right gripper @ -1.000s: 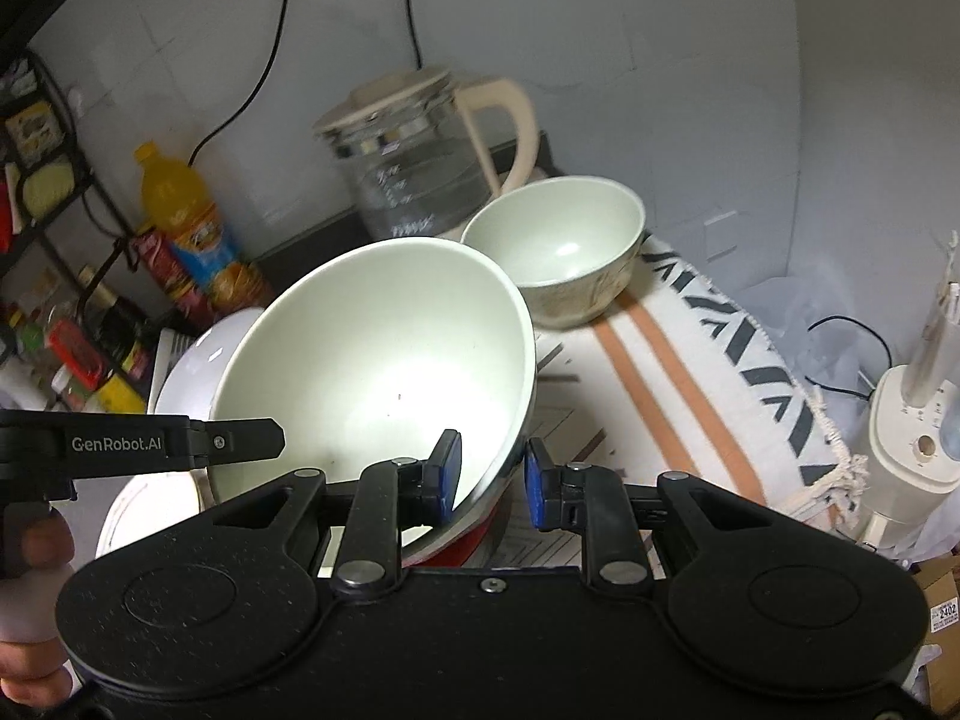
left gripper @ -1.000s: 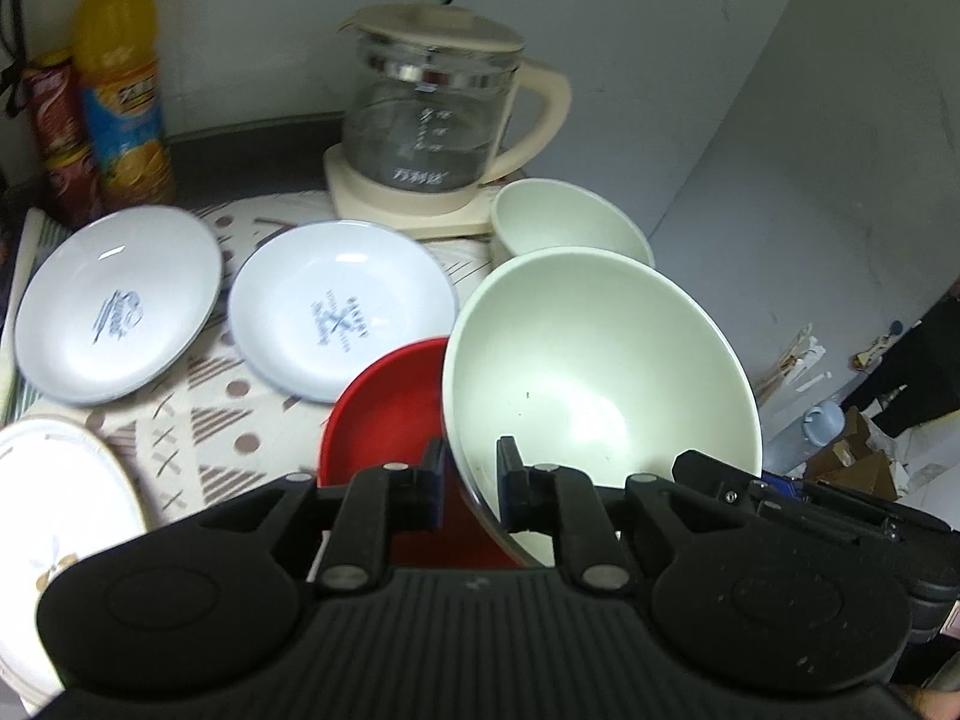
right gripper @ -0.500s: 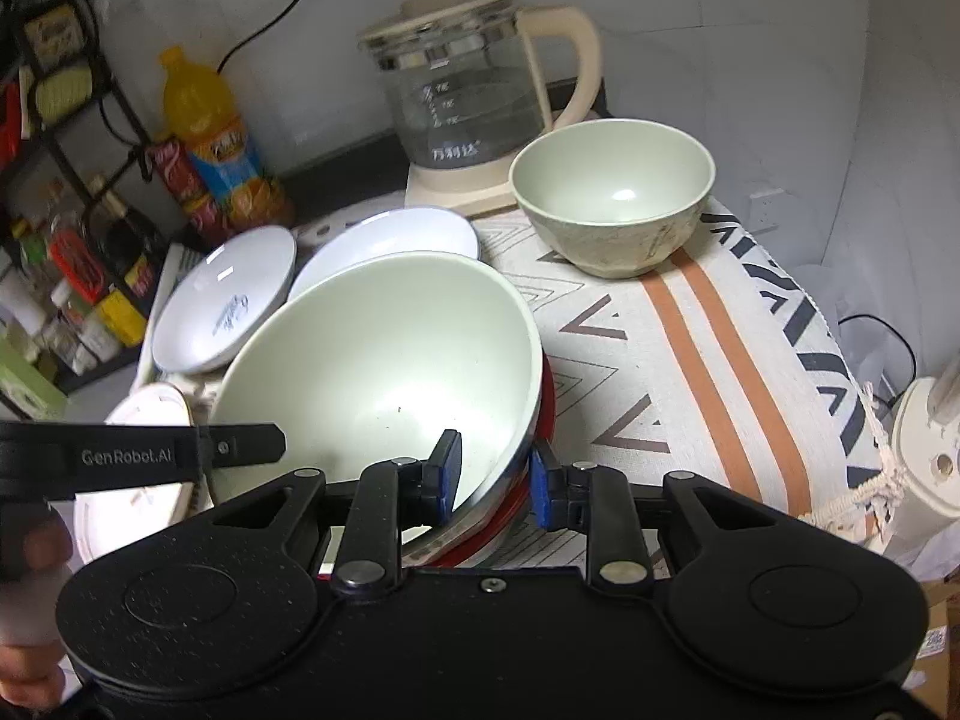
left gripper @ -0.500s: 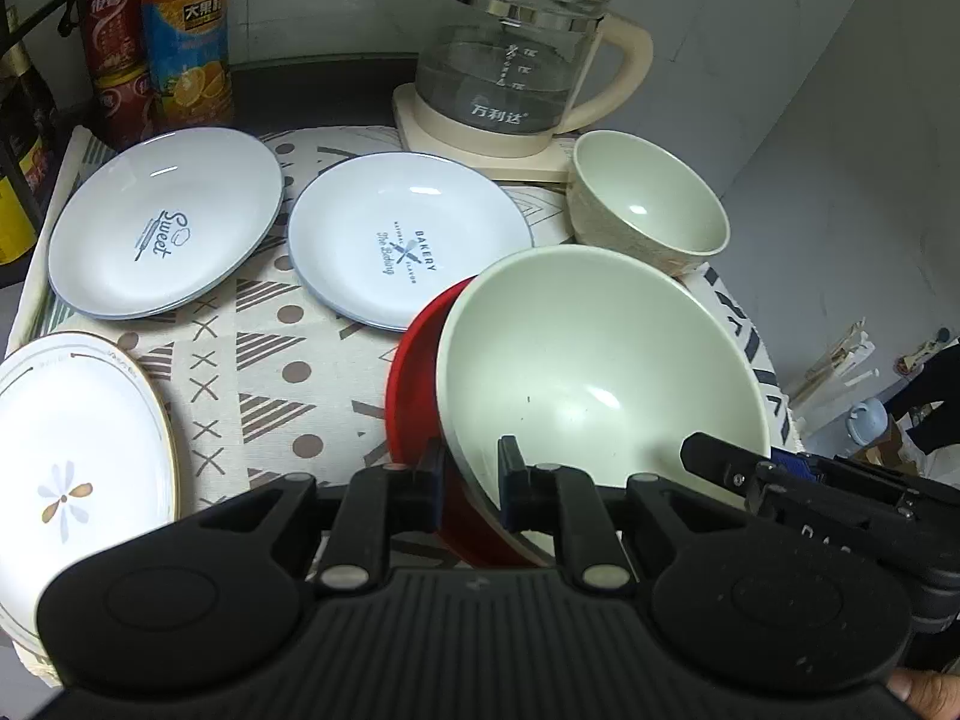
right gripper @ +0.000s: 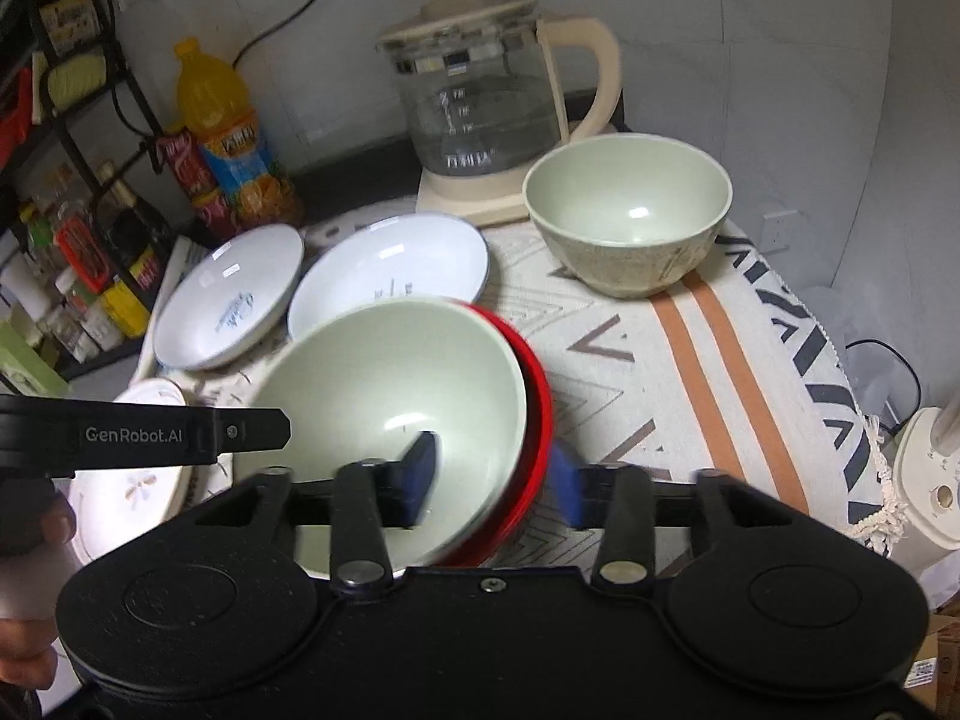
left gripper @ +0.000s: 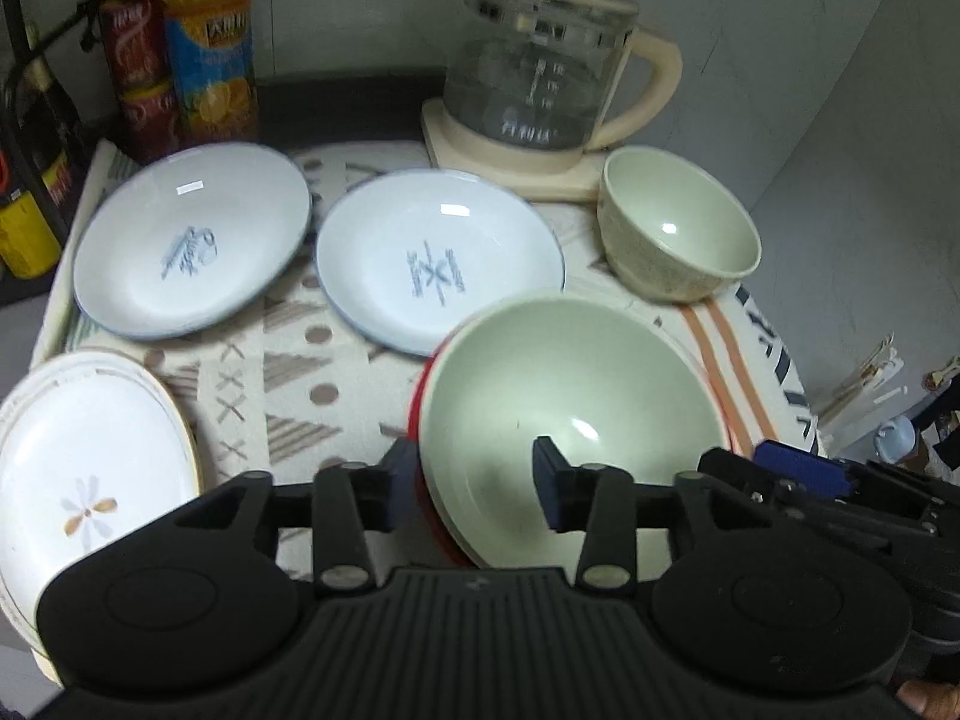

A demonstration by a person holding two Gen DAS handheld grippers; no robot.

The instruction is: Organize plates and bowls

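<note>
Jaws of both left gripper (left gripper: 474, 477) and right gripper (right gripper: 492, 474) parted, straddling opposite rims, gripping nothing: large green bowl (left gripper: 570, 414) nested in red bowl (right gripper: 534, 420), near kettle (left gripper: 534, 78); rigid, glossy, likely slippery and breakable, best pinched at rim.

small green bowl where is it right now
The small green bowl stands on the patterned cloth at the far right in both views, just in front of the glass kettle, right of the blue-rimmed plate.
</note>
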